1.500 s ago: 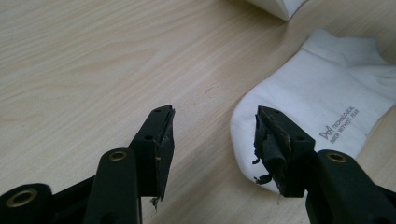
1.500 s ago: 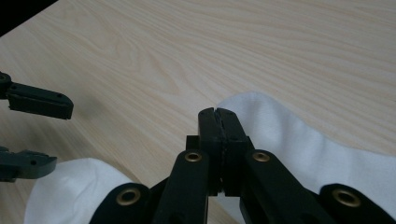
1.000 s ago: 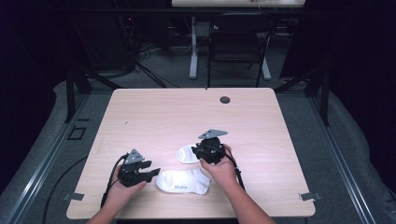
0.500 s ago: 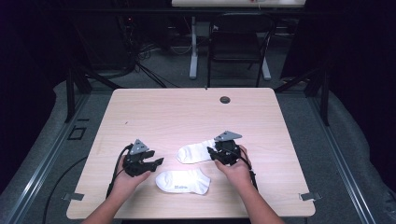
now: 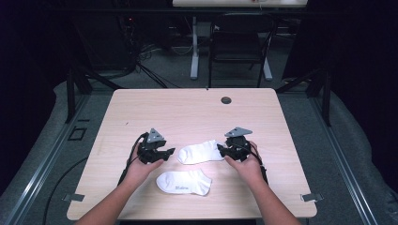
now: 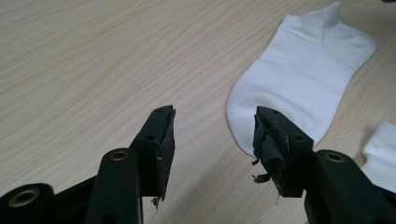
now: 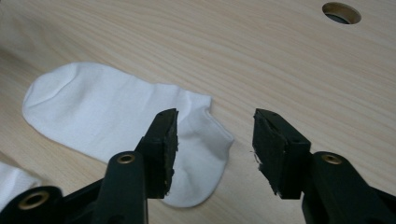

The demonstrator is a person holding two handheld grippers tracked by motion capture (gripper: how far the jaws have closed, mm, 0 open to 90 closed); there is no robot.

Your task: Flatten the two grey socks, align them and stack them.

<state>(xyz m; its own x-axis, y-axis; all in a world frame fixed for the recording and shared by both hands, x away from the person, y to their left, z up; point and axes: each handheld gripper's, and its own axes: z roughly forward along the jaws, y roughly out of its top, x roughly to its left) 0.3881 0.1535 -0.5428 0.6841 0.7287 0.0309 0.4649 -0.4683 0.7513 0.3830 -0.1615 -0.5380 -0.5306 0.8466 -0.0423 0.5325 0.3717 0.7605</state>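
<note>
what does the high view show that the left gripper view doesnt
The high view takes in both hands, the left gripper, the right gripper, the whole of the near sock, the table's cable hole and the chair behind. The left gripper view gives a close look at its own open jaws, frayed pads and the wood grain. Both show the far sock lying flat on the table.

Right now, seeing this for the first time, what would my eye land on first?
Two white socks on the pale wooden table: the farther sock lies between two black hand-held tongs, the nearer sock sits toward the front edge. The left tongs and right tongs point at the farther sock from either end, both open.
</note>
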